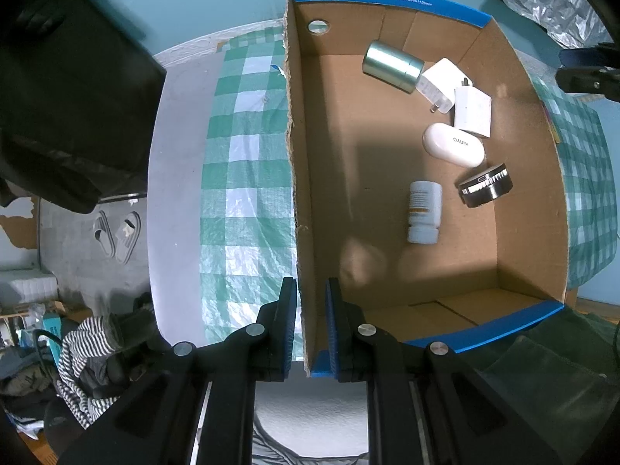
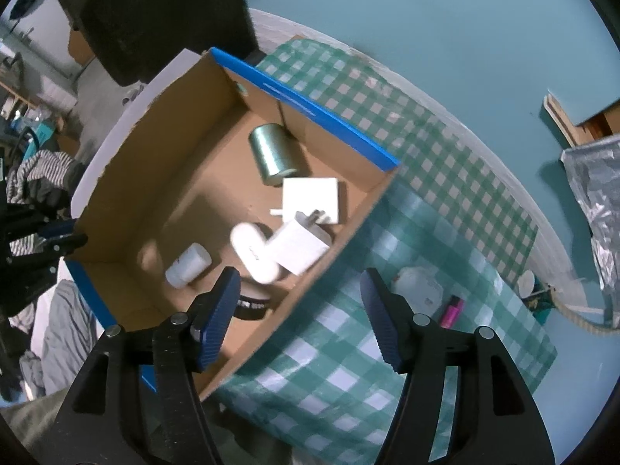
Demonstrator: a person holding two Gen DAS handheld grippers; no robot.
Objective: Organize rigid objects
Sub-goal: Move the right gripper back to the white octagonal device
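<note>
Your left gripper (image 1: 312, 325) sits nearest the lens, its blue pads pinched together on the torn cardboard wall of the box (image 1: 300, 178) near one corner; to my eye you hold it that way to keep the box from sliding on the checked cloth (image 1: 244, 162) while the other hand loads it. Inside, the sorted things lie gathered toward the far side: a metal tin (image 1: 391, 62) on its side near the end wall, two white chargers (image 1: 471, 110) overlapping just beside it, a white oval case (image 1: 453, 144) touching the lower charger, a round black-and-silver puck (image 1: 486, 185) tilted against the side wall, and a white pill bottle (image 1: 424, 211) lying flat a little apart from them. That half of the floor is filling first, leaving the shaded half next to your clamped wall bare. Your right gripper (image 2: 300, 317) hangs above the box's other long wall with its jaws well apart and nothing between the pads; they touch nothing, and the view through them is of the box edge and cloth below. Outside the box, on the cloth near that wall, a white jar-like object (image 2: 418, 286) and a pink marker (image 2: 453, 310) wait, so I judge the task partly done, with those two likely next.
</note>
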